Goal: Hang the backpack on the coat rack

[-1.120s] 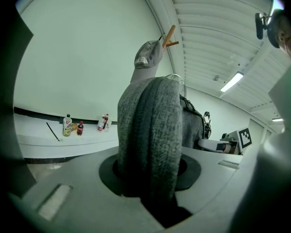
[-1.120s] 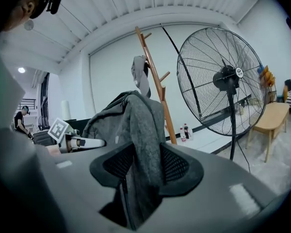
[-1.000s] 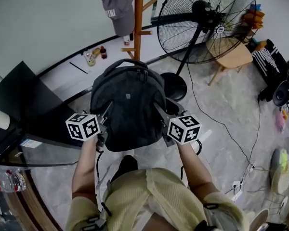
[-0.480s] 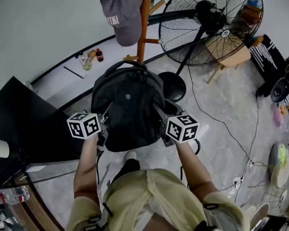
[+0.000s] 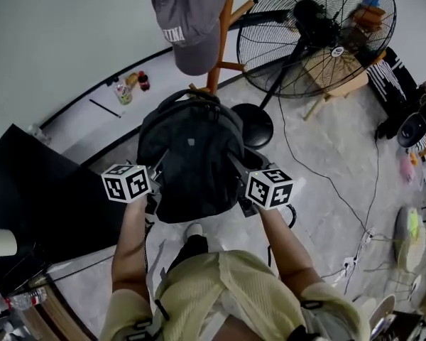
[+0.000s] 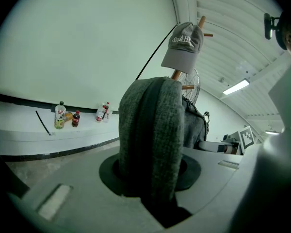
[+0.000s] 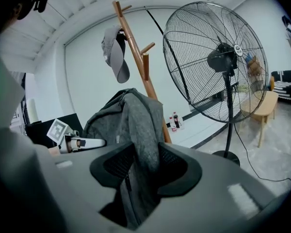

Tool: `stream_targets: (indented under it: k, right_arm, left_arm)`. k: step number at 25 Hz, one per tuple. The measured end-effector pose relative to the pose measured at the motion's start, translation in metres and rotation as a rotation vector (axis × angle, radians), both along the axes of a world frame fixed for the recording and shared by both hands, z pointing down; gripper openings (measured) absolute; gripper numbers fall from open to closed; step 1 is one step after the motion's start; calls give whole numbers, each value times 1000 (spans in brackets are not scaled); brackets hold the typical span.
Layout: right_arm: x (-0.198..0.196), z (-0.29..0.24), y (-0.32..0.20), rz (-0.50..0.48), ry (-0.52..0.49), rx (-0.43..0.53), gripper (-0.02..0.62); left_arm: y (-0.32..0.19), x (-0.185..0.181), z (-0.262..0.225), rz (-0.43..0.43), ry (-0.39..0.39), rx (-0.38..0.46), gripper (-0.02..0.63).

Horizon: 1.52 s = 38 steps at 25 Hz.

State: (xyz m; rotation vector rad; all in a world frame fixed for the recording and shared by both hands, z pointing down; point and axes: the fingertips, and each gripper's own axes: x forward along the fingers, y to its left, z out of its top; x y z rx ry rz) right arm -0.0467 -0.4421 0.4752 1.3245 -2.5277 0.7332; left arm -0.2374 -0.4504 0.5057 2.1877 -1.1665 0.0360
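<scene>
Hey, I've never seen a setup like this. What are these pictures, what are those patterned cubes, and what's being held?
There is no robot: a person holds a two-jaw gripper in each hand, and the patterned cubes are part of those. The downward picture comes from a camera on the person's head; the other two come from cameras riding on each gripper, looking along its jaws. The left gripper and right gripper each clamp one side of a dark backpack, facing a wooden coat rack with a grey cap on it. On the floor stand a big fan and some bottles by the wall.
</scene>
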Motion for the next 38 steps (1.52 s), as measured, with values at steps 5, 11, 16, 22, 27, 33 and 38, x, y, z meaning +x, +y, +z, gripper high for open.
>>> stream_targets:
  k: [5,11,16,22,27,33,38]
  right_arm:
    - [-4,7,-3,14,11,-19,164]
    - [-4,12,-8,26,25,-32,163]
    - [-3,17,-9,29,41,-48,161]
    - [0,23,-14,42,54,-67,161]
    - [2,31,-19,55,63,-78,161]
    - [3,38,-25,60,85,-88,161]
    - [7,44,-29,74,99,-97,160]
  left_arm:
    - [-8,-2,9,21,12,-11,97]
    - [-17,-2,18,41,42,-22,97]
    - [-23,0,24,64,55,-30,95]
    - [-32,4,29,87,61,-29,95]
    - [-40,6,36,100,62,-13,97]
    - [-50,8,44,108,68,4,97]
    - [-59,13,51,126,72,20,98]
